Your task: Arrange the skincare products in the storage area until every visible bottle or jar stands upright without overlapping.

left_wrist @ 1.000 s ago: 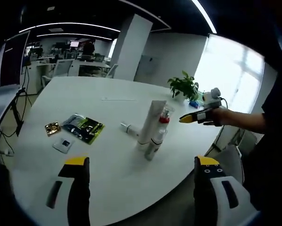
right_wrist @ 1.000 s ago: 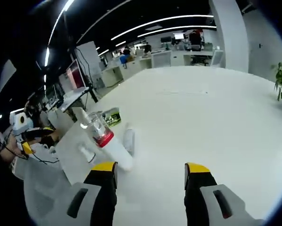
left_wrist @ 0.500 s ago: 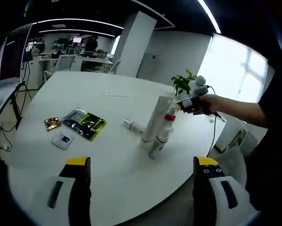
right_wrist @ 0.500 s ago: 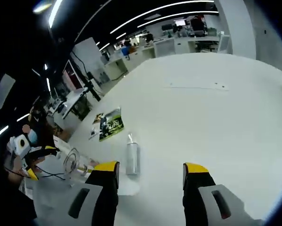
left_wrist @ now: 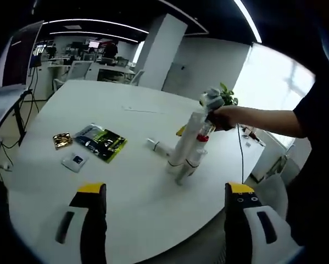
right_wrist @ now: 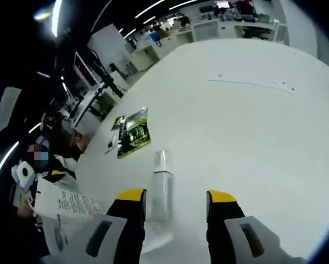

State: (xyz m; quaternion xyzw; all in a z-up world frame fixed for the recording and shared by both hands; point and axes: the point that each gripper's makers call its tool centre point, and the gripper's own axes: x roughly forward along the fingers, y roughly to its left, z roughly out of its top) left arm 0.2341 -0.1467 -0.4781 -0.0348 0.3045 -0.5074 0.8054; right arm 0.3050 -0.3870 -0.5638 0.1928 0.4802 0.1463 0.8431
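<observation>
Hovering w/ jaws spread, right claw (right_wrist: 168, 202) straddles small clear bottle (right_wrist: 162, 190) lying on white counter (right_wrist: 274, 143) beside tall tube (left_wrist: 184, 144). Prob light, slick plastic; grip mid-body. Left claw (left_wrist: 161, 190) spread, empty, well back.

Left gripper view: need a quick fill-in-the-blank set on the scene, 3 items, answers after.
1. The tall white tube stands on its cap and leans, while the small clear bottle behind it lies on its ____.
2. The green packet lies ____ on the white table.
3. The left gripper has its jaws ____, with nothing between them.
4. The right gripper is up by the ____ of the tall white tube.

Missing words: side; flat; open; top
</observation>
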